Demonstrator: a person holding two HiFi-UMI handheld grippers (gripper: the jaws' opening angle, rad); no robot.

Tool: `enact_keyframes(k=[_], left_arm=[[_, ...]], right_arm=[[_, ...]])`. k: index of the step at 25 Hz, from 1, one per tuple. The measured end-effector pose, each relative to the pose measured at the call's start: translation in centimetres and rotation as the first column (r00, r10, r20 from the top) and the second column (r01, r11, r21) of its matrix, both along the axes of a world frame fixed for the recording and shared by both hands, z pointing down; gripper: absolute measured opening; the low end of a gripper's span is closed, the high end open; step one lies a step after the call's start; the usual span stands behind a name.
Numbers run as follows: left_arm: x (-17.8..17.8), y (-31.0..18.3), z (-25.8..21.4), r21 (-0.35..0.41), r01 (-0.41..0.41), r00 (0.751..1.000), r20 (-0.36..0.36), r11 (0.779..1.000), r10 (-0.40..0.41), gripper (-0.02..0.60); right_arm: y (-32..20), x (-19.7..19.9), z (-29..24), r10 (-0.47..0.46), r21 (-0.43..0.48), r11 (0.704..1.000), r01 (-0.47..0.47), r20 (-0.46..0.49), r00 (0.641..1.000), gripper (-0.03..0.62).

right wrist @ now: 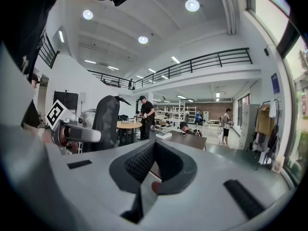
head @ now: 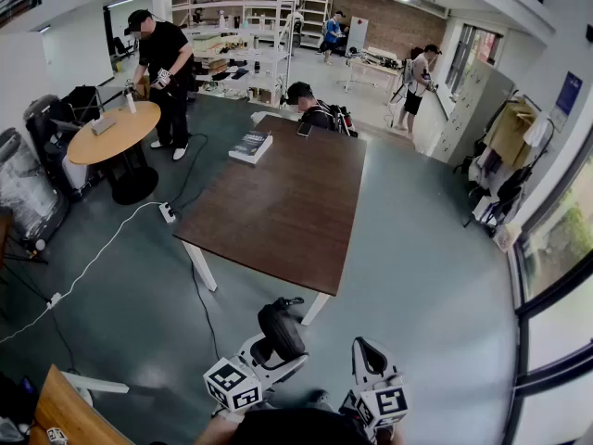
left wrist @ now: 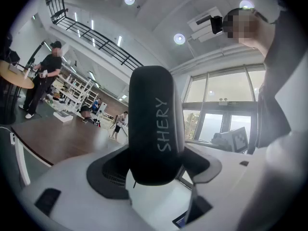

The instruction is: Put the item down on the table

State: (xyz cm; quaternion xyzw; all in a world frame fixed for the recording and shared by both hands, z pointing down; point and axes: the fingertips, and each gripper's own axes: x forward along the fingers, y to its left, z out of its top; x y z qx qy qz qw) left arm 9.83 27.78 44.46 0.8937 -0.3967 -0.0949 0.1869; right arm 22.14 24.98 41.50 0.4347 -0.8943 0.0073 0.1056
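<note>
A black oblong case (head: 281, 330) printed "SHERY" (left wrist: 155, 124) stands upright between the jaws of my left gripper (head: 276, 349), and the pads press on its lower end (left wrist: 154, 174). The case also shows in the right gripper view (right wrist: 106, 121), off to the left. My right gripper (head: 369, 352) is beside it, jaws together with nothing between them (right wrist: 153, 150). Both grippers hang over the floor, short of the near end of the long brown table (head: 287, 202). That table appears in the left gripper view (left wrist: 53, 138) and the right gripper view (right wrist: 190, 139).
A book (head: 250, 146) lies at the table's far left corner, and a seated person (head: 310, 109) is at its far end. A round wooden table (head: 113, 133) with a standing person (head: 165, 72) is at the left. A power strip (head: 167, 213) and cable lie on the floor.
</note>
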Motion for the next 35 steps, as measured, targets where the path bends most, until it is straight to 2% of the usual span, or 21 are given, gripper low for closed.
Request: enact_keyframes(k=[10, 20, 31, 35], left_arm=[[-5.7, 1.2, 0.5, 0.004, 0.032, 0.999, -0.010, 0.999, -0.032, 0.337], [-9.9, 2.3, 0.9, 0.008, 0.037, 0.999, -0.020, 0.999, -0.037, 0.337], [-13.8, 3.5, 1.4, -0.012, 0.065, 0.998, -0.022, 0.998, -0.065, 0.337], [-14.8, 3.4, 2.0, -0.024, 0.095, 0.995, -0.019, 0.995, -0.096, 0.337]], right_arm=[[1.2, -6.4, 0.1, -0.049, 0.018, 0.999, 0.051, -0.068, 0.997, -0.014], [2.2, -10.2, 0.3, -0.030, 0.009, 1.000, 0.030, -0.074, 0.997, -0.014], [3.6, -14.0, 2.5, -0.091, -0.049, 0.995, 0.087, -0.082, 0.992, -0.014], [3.0, -15.2, 2.5, -0.120, -0.039, 0.992, 0.116, -0.103, 0.987, -0.014]])
